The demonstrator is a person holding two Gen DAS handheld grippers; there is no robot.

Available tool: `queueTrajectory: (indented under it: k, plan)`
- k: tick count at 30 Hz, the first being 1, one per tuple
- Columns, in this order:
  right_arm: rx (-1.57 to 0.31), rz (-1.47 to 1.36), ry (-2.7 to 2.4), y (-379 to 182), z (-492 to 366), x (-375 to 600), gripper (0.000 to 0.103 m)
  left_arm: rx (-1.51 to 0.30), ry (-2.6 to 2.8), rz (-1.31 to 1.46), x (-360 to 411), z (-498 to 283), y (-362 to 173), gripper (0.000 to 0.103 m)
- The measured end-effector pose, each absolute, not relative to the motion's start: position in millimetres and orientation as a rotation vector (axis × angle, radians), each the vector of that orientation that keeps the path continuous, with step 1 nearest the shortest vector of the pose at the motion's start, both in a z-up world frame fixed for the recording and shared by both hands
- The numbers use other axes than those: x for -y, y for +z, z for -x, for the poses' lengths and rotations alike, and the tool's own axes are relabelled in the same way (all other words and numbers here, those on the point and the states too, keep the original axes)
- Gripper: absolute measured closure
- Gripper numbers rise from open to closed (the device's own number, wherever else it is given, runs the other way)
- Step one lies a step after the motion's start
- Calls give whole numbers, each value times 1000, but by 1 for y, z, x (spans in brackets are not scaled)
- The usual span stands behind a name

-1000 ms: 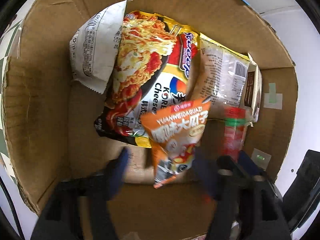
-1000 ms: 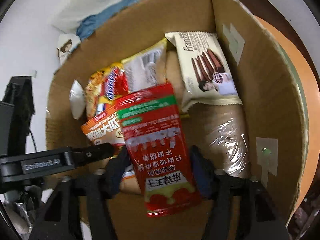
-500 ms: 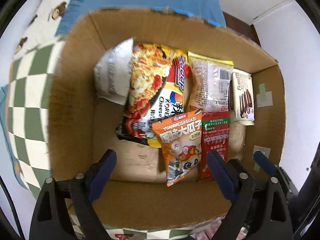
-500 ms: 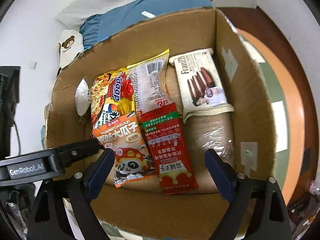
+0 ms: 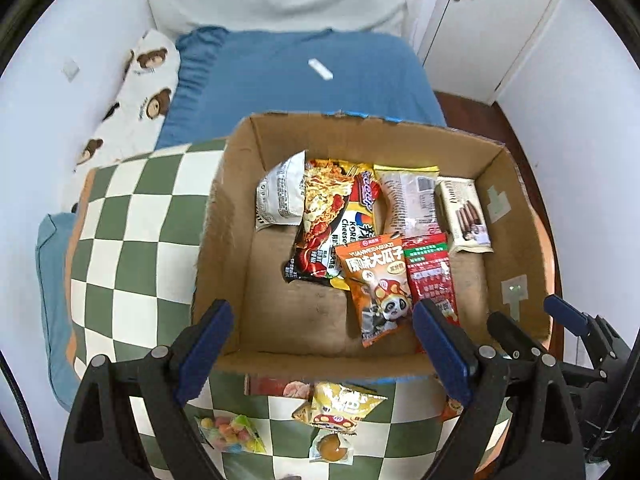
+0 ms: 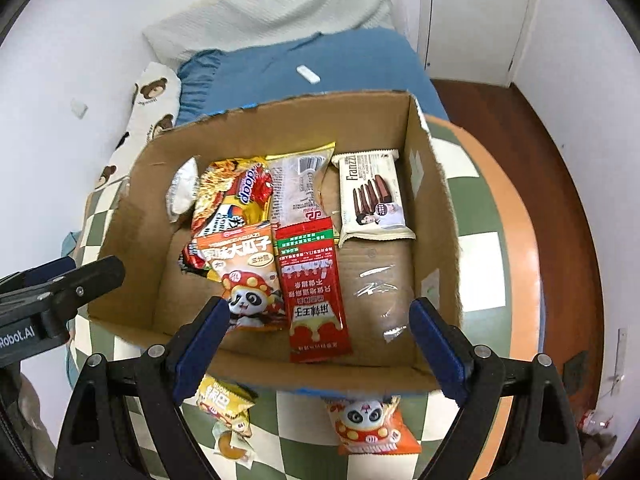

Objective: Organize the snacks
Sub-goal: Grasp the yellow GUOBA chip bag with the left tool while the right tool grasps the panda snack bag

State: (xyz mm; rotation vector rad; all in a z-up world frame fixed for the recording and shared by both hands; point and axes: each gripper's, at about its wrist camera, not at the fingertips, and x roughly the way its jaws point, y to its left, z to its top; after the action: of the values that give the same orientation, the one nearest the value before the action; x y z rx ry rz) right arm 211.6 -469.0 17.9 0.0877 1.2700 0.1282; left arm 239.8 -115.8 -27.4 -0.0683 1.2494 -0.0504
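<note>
An open cardboard box stands on a checkered table. Inside lie an orange panda packet, a red packet, a noodle bag, a white pouch, a clear-wrapped snack and a Franzzi wafer pack. My left gripper is open and empty above the box's near edge. My right gripper is open and empty above the near edge too.
Loose snacks lie on the green checkered cloth in front of the box: a yellow packet, a candy bag, a round yellow sweet, an orange panda packet. A blue bed lies behind.
Both grippers opened, released the orange and red packets into the box, and pulled back and up. More of the table and room shows now.
</note>
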Motion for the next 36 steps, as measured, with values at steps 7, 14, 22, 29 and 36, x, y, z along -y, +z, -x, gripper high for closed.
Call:
queueTrajectory:
  k: [7,14,22,29,36]
  plan:
    - [-1119,-43,121,66,-174,473,10,-1105,-40,40,119,-195,7,11]
    - [-1011,-41,124,107,-137,476,10,-1000,-45,58,120,-157,39,11]
    - [-1086,-107,153,92,-112,493,10,-1065,-24,115,107,-134,14,11]
    - [-1257,-97,154,14,-104,508,25,-1351,-58,32,124,-136,-94,11]
    - [-1384,-51,173,-51,-114,509,22,-1553,-111,-110,159,-153,-195,11]
